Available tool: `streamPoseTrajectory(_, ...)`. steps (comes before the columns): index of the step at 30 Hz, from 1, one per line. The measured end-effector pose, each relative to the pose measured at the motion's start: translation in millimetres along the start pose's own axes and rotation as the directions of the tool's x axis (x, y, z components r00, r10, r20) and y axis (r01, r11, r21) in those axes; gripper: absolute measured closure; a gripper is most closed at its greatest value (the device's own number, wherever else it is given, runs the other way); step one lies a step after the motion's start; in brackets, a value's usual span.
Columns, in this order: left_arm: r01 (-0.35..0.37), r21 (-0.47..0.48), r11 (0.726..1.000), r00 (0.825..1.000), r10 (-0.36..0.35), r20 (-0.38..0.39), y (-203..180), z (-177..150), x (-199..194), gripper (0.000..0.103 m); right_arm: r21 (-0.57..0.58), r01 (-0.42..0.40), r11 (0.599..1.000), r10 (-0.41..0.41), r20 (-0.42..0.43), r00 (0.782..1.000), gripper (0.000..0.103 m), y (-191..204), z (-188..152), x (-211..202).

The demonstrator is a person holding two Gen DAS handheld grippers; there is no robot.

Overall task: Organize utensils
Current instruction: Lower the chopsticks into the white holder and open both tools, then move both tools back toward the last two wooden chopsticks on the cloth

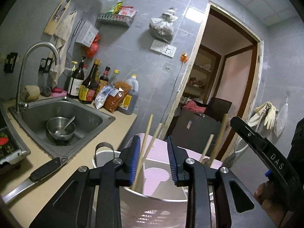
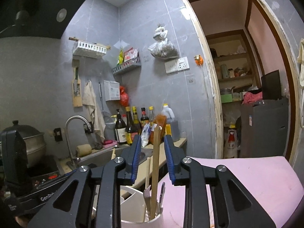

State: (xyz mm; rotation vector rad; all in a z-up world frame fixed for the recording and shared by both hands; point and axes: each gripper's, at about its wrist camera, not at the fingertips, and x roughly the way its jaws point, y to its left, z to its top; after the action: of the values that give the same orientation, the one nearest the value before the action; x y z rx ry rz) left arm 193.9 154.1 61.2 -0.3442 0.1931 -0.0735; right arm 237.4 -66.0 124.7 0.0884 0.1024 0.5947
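While both grippers, left gripper (image 1: 153, 158) and right gripper (image 2: 152, 156), are standing apart, light stiff chopsticks (image 2: 156, 163) are wanting mid-shaft pinching.

Two black grippers with blue pads are in view: the left gripper (image 1: 153, 159) and the right gripper (image 2: 153, 157). Two pale wooden chopsticks (image 1: 147, 144) lean in the white plastic utensil holder (image 1: 152, 209), and two more wooden handles (image 1: 214, 142) rise at its far right rim. From the right wrist, that holder (image 2: 140, 216) carries one tall flat wooden stick (image 2: 155, 169) and perhaps two metal utensils, blurred. One steel sink (image 1: 91, 112) holds one steel bowl (image 1: 60, 130) with one spoon (image 1: 69, 122). One black-handled knife (image 1: 38, 172) lies at the counter's near edge. About seven sauce bottles (image 1: 87, 85) crowd the counter's back edge.
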Motion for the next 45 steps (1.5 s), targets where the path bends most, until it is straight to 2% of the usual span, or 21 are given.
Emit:
streamPoseTrajectory(4,0.011,0.020,1.000,1.000,-0.011,0.012,-16.3,6.6,-9.8,0.062,-0.012,0.011,1.000,-0.010,0.015,1.000,0.073,-8.2,8.8,-15.3)
streamPoseTrajectory(6,0.013,0.026,1.000,1.000,-0.013,0.014,-24.0,9.7,-11.6,0.056,-0.016,0.015,1.000,-0.015,0.022,1.000,0.058,-15.6,13.3,-26.4)
streamPoseTrajectory(10,0.007,0.062,0.998,1.000,-0.007,0.012,-46.8,14.7,-15.0,0.048,-0.028,0.036,0.999,-0.035,0.030,0.999,0.047,-30.0,21.8,-48.3)
streamPoseTrajectory(11,0.010,0.071,0.997,1.000,-0.011,0.008,-53.4,15.4,-15.2,0.046,-0.032,0.042,0.999,-0.041,0.034,0.999,0.040,-33.6,23.9,-54.1)
streamPoseTrajectory(12,0.012,0.075,0.997,1.000,-0.013,0.006,-56.8,15.5,-15.2,0.041,-0.035,0.048,0.998,-0.047,0.041,0.998,0.034,-38.0,26.2,-61.1)
streamPoseTrajectory(13,0.017,0.078,0.997,1.000,-0.018,0.006,-62.8,15.0,-16.1,0.033,-0.038,0.058,0.998,-0.056,0.048,0.997,0.032,-42.8,28.3,-68.7)
streamPoseTrajectory(16,0.039,0.088,0.995,0.999,-0.041,0.019,-78.2,12.7,-19.4,0.018,-0.044,0.085,0.995,-0.082,0.063,0.995,0.021,-56.8,32.3,-88.7)
streamPoseTrajectory(19,0.059,0.106,0.993,0.998,-0.062,0.019,-93.0,8.9,-21.1,0.008,-0.049,0.120,0.992,-0.116,0.076,0.990,0.013,-71.7,33.8,-108.4)
streamPoseTrajectory(21,0.067,0.120,0.991,0.997,-0.070,0.019,-102.7,4.8,-23.2,0.003,-0.052,0.140,0.989,-0.136,0.078,0.988,0.000,-80.3,34.1,-118.8)
streamPoseTrajectory(27,0.089,0.174,0.981,0.996,-0.083,-0.041,-133.6,-22.1,-13.6,0.002,-0.091,0.214,0.973,-0.209,0.058,0.976,0.000,-101.4,22.6,-141.4)
streamPoseTrajectory(33,0.119,0.193,0.974,0.984,-0.090,-0.152,-151.4,-54.4,2.9,0.002,-0.132,0.265,0.955,-0.271,-0.031,0.962,0.000,-122.4,-0.5,-152.6)
streamPoseTrajectory(39,0.133,0.192,0.972,0.954,-0.073,-0.292,-165.1,-85.9,19.6,0.002,-0.162,0.299,0.940,-0.327,-0.189,0.926,0.000,-144.5,-29.3,-151.8)
streamPoseTrajectory(45,0.101,0.237,0.966,0.916,0.003,-0.401,-173.9,-111.6,39.6,0.002,-0.136,0.303,0.943,-0.331,-0.327,0.885,0.000,-160.6,-52.3,-148.1)
